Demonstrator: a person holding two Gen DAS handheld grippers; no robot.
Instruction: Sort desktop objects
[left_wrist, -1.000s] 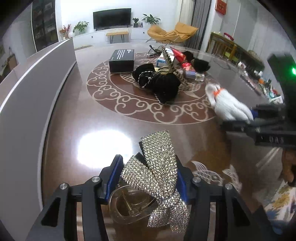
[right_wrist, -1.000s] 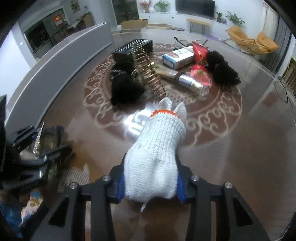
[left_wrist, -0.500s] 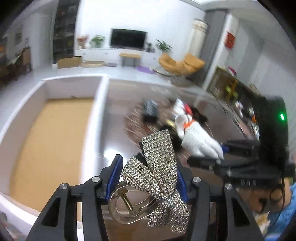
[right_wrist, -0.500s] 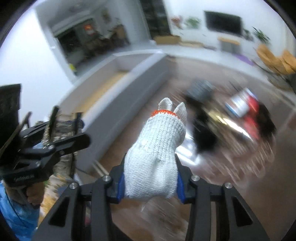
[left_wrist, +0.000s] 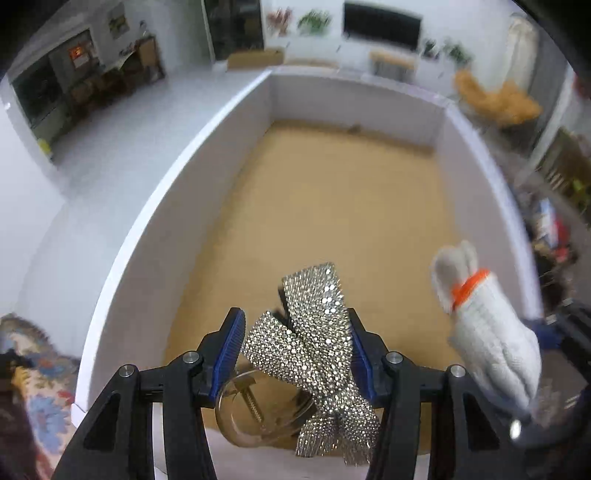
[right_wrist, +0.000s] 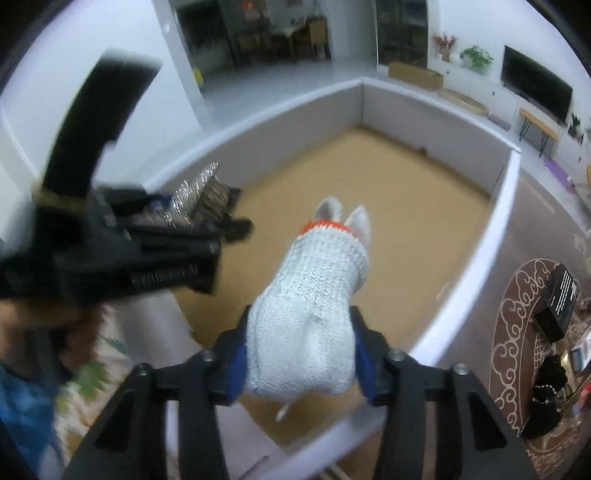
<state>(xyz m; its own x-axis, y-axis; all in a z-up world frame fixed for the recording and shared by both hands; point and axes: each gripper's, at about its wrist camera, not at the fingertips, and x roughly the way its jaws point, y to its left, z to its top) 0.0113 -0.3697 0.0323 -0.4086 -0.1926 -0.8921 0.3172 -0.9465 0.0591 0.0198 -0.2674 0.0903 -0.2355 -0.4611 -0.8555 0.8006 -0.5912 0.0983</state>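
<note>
My left gripper (left_wrist: 295, 343) is shut on a rhinestone bow hair clip (left_wrist: 314, 332) and holds it above the near end of a large white-walled box (left_wrist: 177, 199) with a tan floor. My right gripper (right_wrist: 299, 343) is shut on a white knit glove (right_wrist: 314, 306) with an orange cuff band, also over the box (right_wrist: 506, 206). The glove shows at the right of the left wrist view (left_wrist: 487, 332). The left gripper (right_wrist: 207, 218) with the clip appears blurred at the left of the right wrist view.
The brown patterned table (right_wrist: 517, 332) lies to the right of the box, with a black box (right_wrist: 557, 299) and black hair items (right_wrist: 546, 398) on it. A floral cloth (left_wrist: 40, 373) is at the lower left. The box holds nothing visible.
Both grippers have swung left from the table to above the white box, each still holding its object. The table pile has left the left wrist view.
</note>
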